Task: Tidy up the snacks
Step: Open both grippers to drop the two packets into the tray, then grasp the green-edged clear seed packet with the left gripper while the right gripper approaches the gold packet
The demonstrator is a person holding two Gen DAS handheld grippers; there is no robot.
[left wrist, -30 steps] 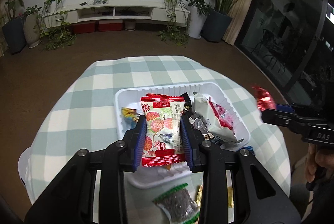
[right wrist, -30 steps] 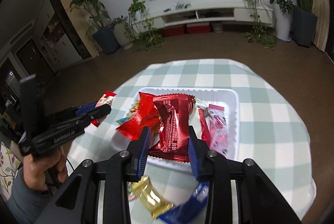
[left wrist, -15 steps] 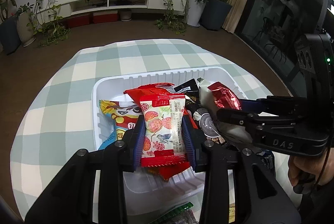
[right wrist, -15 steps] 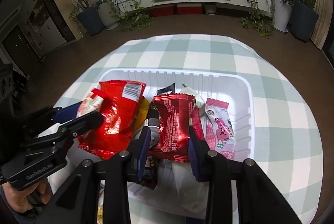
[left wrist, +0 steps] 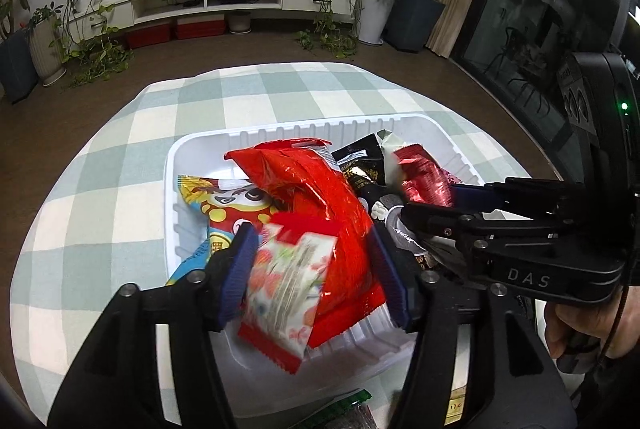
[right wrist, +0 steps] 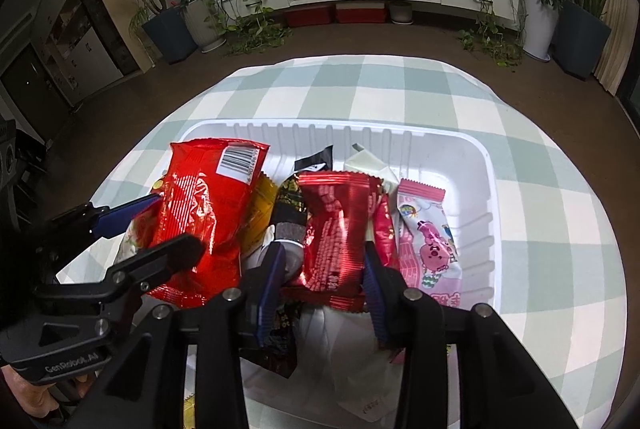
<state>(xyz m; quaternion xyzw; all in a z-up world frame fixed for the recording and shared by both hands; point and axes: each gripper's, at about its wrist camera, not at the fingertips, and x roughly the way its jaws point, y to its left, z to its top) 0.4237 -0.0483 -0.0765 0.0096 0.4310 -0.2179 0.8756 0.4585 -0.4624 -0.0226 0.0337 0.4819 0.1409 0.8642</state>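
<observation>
Checked green-and-white cloth covers the table [left wrist: 120,157], and a white plastic tray [left wrist: 172,189] sits near its front edge, heaped with snack packets. Behind it, potted plants line a low white shelf under a dark screen.

Over the tray's front-left part, the left gripper [left wrist: 312,269] has its jaws opening; a white packet printed with strawberries [left wrist: 284,281] lies blurred between the blue pads, clear of both, so it is released. Beneath and behind it lies a big red foil packet [left wrist: 316,189], and a yellow-and-blue cartoon packet [left wrist: 224,205] lies against the tray's left wall.

Toward the tray's front middle, the right gripper [right wrist: 320,281] is also opening its jaws around a dark red foil packet [right wrist: 332,229]. The pads sit right at its sides; I cannot tell whether they press on it. Just to its right lies a pink packet with a cartoon pig [right wrist: 428,241], and a black packet [right wrist: 316,159] pokes up behind.
</observation>
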